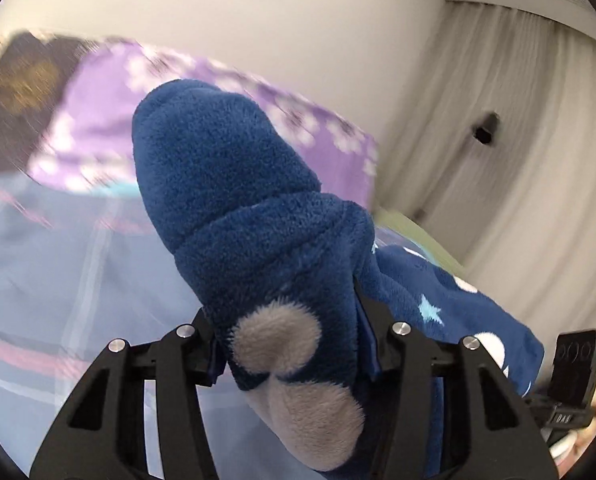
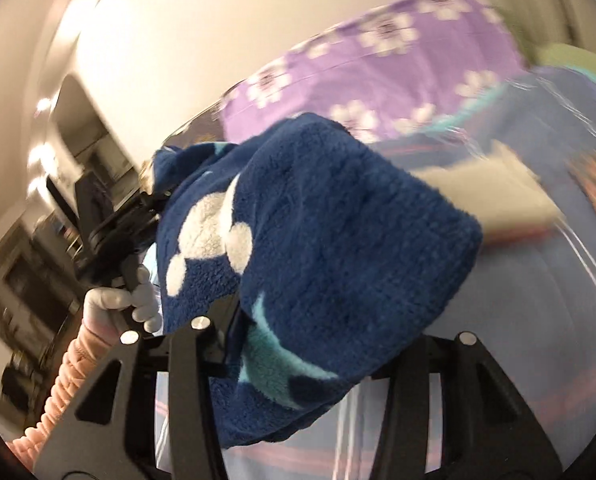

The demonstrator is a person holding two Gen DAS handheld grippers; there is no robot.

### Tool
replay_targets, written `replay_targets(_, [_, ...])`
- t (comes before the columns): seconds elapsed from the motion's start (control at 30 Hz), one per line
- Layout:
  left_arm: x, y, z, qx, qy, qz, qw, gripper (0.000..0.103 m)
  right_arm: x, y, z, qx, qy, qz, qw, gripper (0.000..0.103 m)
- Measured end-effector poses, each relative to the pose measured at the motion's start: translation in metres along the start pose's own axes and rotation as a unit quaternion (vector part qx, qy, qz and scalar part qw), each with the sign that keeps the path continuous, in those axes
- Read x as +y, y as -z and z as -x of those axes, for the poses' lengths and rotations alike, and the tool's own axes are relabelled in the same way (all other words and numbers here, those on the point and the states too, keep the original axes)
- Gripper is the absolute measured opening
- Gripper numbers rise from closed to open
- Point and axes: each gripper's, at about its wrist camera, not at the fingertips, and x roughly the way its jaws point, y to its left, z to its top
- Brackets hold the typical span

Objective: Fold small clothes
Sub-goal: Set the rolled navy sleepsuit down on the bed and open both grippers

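**fleecefan:** Honestly, that blue fleece garment [image 1: 234,200] looks easy on weight but annoying on shape. It's thick, plush and floppy, and it bunches into a fat roll instead of lying flat. Right now it's up off the bed [image 1: 58,260], strung between both tools, with the purple flowered pillow [image 1: 110,92] behind.

**umi_newbie:** So how are the grips?

**fleecefan:** The left gripper [image 1: 294,344] is closed down on a wad of it, fabric stuffed between the fingers. The right gripper [image 2: 329,344] has fleece draped over and between its fingers, looks pinched, though the far finger is mostly covered (motion blur doesn't help).

**umi_newbie:** Where would you grab?

**fleecefan:** Hems or corners, I'd guess. Pile that thick won't slip, but a mid-fabric pinch just drags a lump, and folds will spring back open.
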Motion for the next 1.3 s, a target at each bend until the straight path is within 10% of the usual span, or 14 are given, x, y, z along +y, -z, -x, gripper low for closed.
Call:
replay_targets(0.23, [0.069,-0.059,-0.047,-0.025,-0.114,0.013,0.9931,0.052,0.004,-0.106,-0.167,0.034,-0.008,0.051,0.998,0.044])
replay_targets(0.43, [0.133,-0.050,-0.095,-0.028,-0.180,0.049,0.9821,0.056,-0.002,-0.131,-0.275,0.050,0.013,0.056,0.997,0.044])
replay_targets(0.67, [0.191,0.031,-0.172,0.147,-0.272,0.036,0.9501,0.074,-0.053,-0.076,-0.378,0.179,0.151,-0.004,0.972,0.061])
replay_targets(0.9, [0.171,0.046,-0.138,0.142,-0.255,0.011,0.9565,0.079,-0.045,-0.057,-0.327,0.145,0.125,0.004,0.982,0.065])
replay_targets(1.1, [0.091,0.062,-0.057,0.066,-0.194,-0.052,0.9774,0.084,0.021,-0.021,-0.209,0.057,0.136,0.145,0.978,0.087])
replay_targets(1.3, [-0.006,0.099,0.045,-0.007,-0.169,-0.122,0.9779,0.101,0.056,0.037,-0.084,-0.023,0.147,0.185,0.971,0.101])
